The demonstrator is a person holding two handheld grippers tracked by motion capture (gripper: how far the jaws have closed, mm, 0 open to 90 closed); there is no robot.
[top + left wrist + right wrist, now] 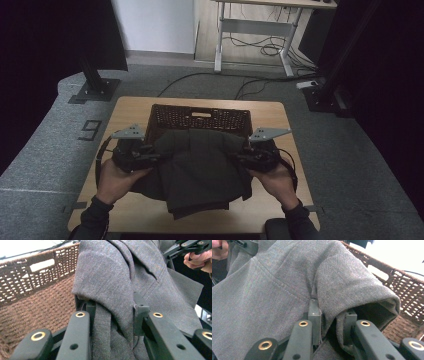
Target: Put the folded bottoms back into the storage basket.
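A folded dark grey garment (pixel 200 165) hangs between my two grippers, just in front of a brown woven basket (pixel 200 119) on the wooden table (pixel 280 120). Its lower folds trail toward the table's front. My left gripper (pixel 150 159) is shut on the garment's left side; thick grey cloth (pixel 117 290) is bunched between its pads (pixel 91 308). On the opposite side, my right gripper (pixel 246 159) is shut on a folded edge of the cloth (pixel 287 285), which sits pinched between its pads (pixel 314 312). The basket wall (pixel 32 297) lies close behind the cloth.
The basket stands at the table's far middle, its rim (pixel 402 277) beside the lifted cloth. Grey carpet surrounds the table. Black stand bases (pixel 95 90) and floor cables (pixel 250 85) lie beyond it, with a desk frame (pixel 255 35) farther back.
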